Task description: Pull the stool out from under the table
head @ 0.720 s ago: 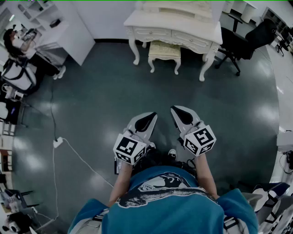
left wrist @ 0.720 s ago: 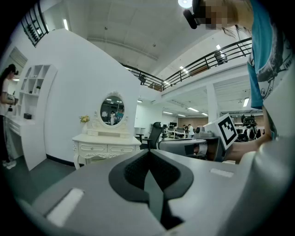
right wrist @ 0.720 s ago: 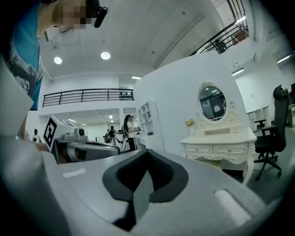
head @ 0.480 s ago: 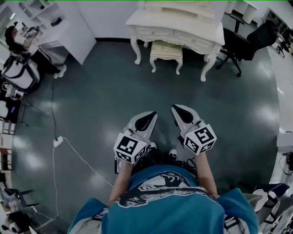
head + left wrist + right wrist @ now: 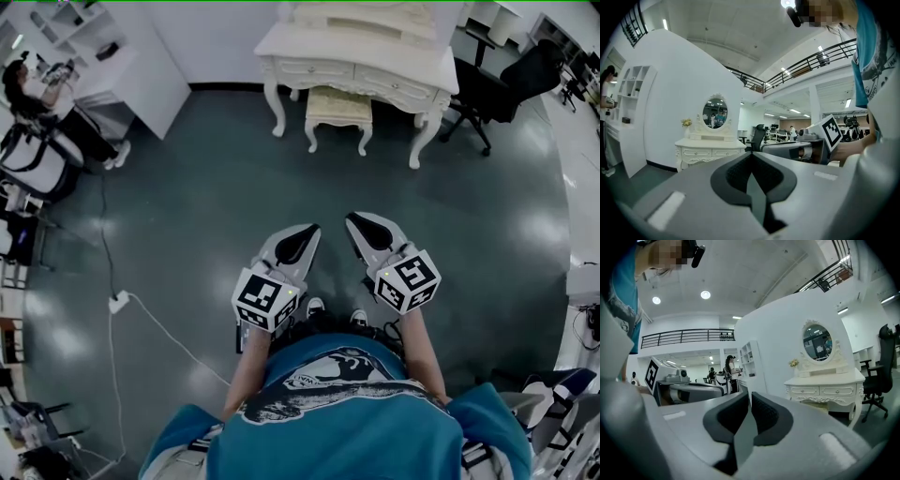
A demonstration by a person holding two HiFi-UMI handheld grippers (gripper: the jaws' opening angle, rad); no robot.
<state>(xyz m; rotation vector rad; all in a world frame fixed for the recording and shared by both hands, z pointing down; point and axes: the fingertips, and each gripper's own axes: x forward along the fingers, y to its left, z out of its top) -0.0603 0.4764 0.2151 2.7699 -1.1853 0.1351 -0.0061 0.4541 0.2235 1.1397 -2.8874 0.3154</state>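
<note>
Left tool [image 5: 308, 229], right tool [image 5: 355, 219] forward, empty

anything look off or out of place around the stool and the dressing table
Nothing much. The stool stands upright and square, tucked between the legs of the white table. The only loose item is a white power cable trailing across the floor at the left, well away from the stool.
</note>
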